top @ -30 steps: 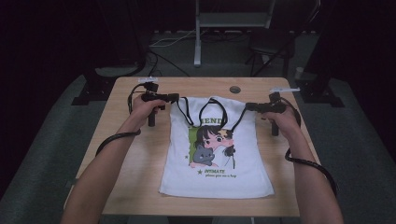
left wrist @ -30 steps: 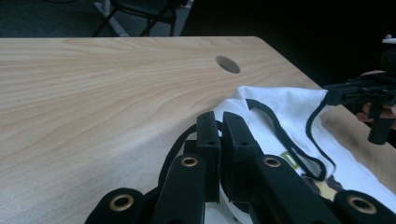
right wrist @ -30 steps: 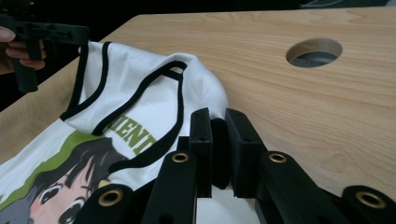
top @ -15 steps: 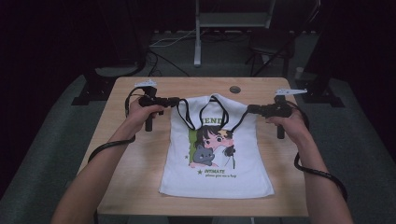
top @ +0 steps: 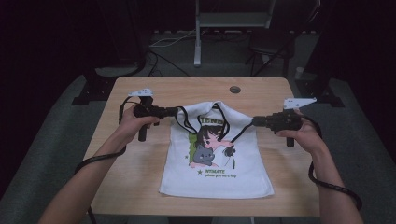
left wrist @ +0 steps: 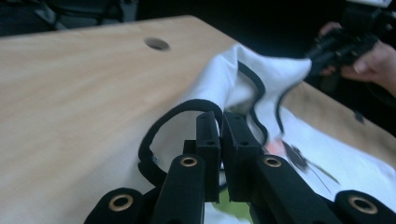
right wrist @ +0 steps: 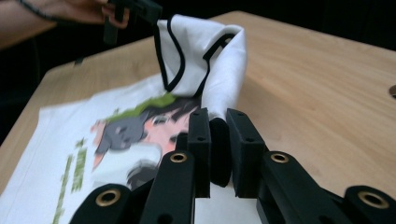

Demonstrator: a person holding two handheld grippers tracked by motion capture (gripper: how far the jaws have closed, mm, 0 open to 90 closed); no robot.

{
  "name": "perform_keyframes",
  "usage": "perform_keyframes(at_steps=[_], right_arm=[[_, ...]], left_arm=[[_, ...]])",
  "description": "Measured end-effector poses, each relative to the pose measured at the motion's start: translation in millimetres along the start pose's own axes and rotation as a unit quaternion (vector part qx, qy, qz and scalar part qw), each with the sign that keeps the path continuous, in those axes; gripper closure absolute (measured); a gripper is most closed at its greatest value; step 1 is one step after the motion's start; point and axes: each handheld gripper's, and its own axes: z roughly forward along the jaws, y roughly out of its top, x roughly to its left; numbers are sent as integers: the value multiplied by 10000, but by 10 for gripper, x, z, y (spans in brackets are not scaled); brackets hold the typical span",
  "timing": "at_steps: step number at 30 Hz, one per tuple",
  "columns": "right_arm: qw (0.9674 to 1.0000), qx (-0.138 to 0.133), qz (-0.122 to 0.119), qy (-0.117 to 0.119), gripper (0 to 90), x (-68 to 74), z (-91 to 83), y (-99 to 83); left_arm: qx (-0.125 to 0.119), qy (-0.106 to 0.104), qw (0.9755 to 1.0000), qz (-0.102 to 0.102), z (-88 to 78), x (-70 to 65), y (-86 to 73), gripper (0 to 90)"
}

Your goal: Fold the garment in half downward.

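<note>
You have the white sleeveless shirt with black trim and a cartoon print lying flat on the light wooden table, its long axis running from the hem nearest you to the straps at the far end. Your left gripper is clamped tight on the left strap, your right gripper on the right strap, both lifting the top edge.

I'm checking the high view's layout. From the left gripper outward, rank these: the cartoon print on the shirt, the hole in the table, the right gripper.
1. Cartoon print: just right of the left gripper, toward the person.
2. Hole: farther right, near the table's far edge.
3. Right gripper: across the shirt, on its right side.
</note>
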Motion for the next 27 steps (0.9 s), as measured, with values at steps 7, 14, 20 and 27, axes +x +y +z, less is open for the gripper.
perform_keyframes(at_steps=[7,14,20,27], right_arm=[[9993,278,-71,-250,647,29,-86,-60],[9962,470,-299,-672,485,124,-6,45],[9830,1312,-802,-1008,442,294,328,-76],[9694,1763,-1318,-1085,518,385,530,-154]], left_arm=[[177,294,9994,76,-117,-101,-23,582],[455,658,9963,308,-34,-124,-57,413],[1089,1023,9812,1220,139,-218,-165,382],[1415,1024,9687,1766,266,-255,-267,398]])
